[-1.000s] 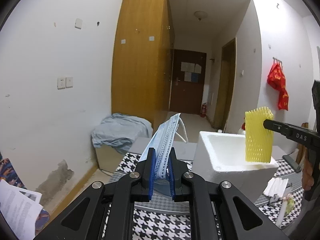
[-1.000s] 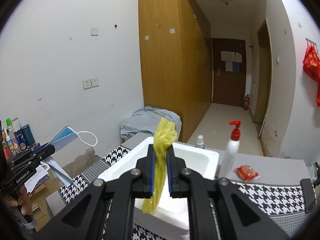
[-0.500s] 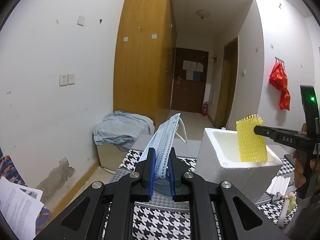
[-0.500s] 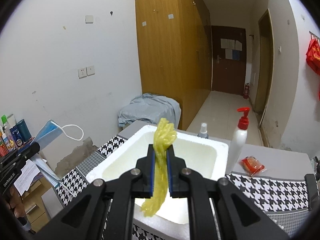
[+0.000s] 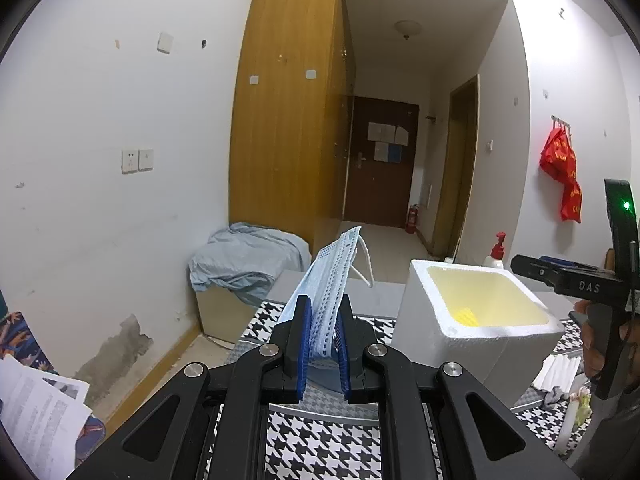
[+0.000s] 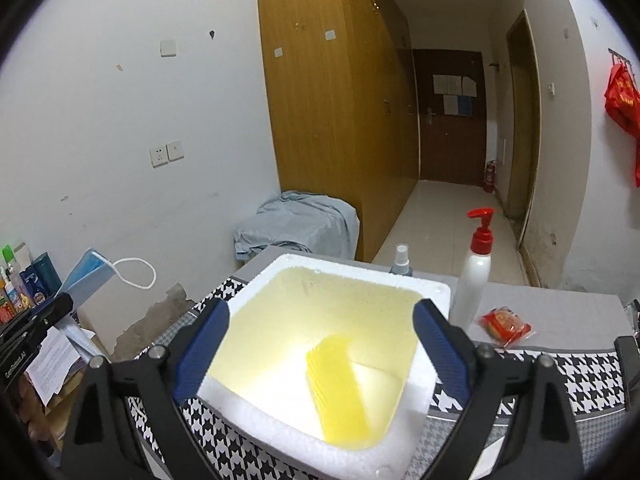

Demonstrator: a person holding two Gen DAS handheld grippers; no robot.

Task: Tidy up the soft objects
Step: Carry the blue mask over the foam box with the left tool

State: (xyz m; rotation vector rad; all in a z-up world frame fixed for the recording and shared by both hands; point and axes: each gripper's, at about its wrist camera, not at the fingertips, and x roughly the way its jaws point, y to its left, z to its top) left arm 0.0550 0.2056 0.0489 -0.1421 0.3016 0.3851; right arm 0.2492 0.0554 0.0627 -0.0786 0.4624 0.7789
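Observation:
My left gripper (image 5: pixel 323 340) is shut on a blue face mask (image 5: pixel 330 280) and holds it upright, left of the white foam box (image 5: pixel 440 316). The mask with its white ear loop also shows in the right wrist view (image 6: pixel 86 276), at far left. My right gripper (image 6: pixel 320 344) is open wide and empty, right above the foam box (image 6: pixel 424 380). A yellow foam net sleeve (image 6: pixel 340 392) lies inside the box on its floor; a corner of it shows in the left wrist view (image 5: pixel 466 316). The right gripper appears in the left wrist view (image 5: pixel 520 264), over the box's right side.
The box stands on a houndstooth-patterned table (image 6: pixel 560 376). Behind it are a white pump bottle with red top (image 6: pixel 476 272), a small spray bottle (image 6: pixel 401 264) and a red snack packet (image 6: pixel 504 320). White tubes (image 5: pixel 560 372) lie at right. Papers (image 5: pixel 36 412) and bottles (image 6: pixel 24 276) sit at left.
My right gripper has opened and let go of the yellow foam net, which has dropped into the foam box. My left gripper still holds the mask and has hardly moved.

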